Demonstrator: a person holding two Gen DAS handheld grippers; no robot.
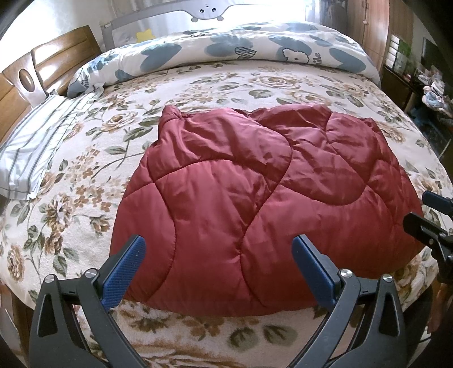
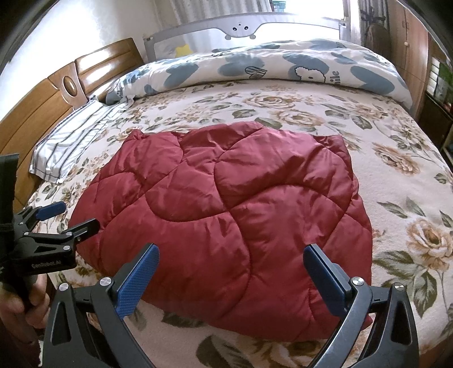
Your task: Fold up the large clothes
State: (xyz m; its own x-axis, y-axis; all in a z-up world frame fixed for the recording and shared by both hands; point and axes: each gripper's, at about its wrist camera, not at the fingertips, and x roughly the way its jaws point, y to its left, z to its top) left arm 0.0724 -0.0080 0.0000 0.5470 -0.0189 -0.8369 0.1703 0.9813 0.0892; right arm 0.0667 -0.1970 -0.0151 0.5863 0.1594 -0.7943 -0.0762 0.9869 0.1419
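Red quilted jacket [image 1: 254, 198] lies folded in a rough bundle at centre frame in both views, on the floral bedspread [image 1: 85, 198]; its near edge sits close to the near edge of the bed.

L gripper [image 1: 218, 271] at bottom centre of the left wrist view: blue-padded fingers [image 1: 124, 271] spread wide, nothing between them, above the jacket's near edge, contact unclear. It also shows at mid-left of the right wrist view, just beside the jacket's left edge, a hand [image 2: 25, 303] on its handle.

R gripper [image 2: 230, 280] at bottom centre of its own view: fingers [image 2: 328, 280] spread wide, empty, over the jacket's near edge. Its tips show at right edge of the left wrist view.

Striped pillow [image 1: 34, 153] at mid-left, blue-patterned duvet [image 1: 226, 53] across the top, wooden headboard [image 1: 42, 65] upper left, grey bed rail [image 2: 243, 25] top centre.
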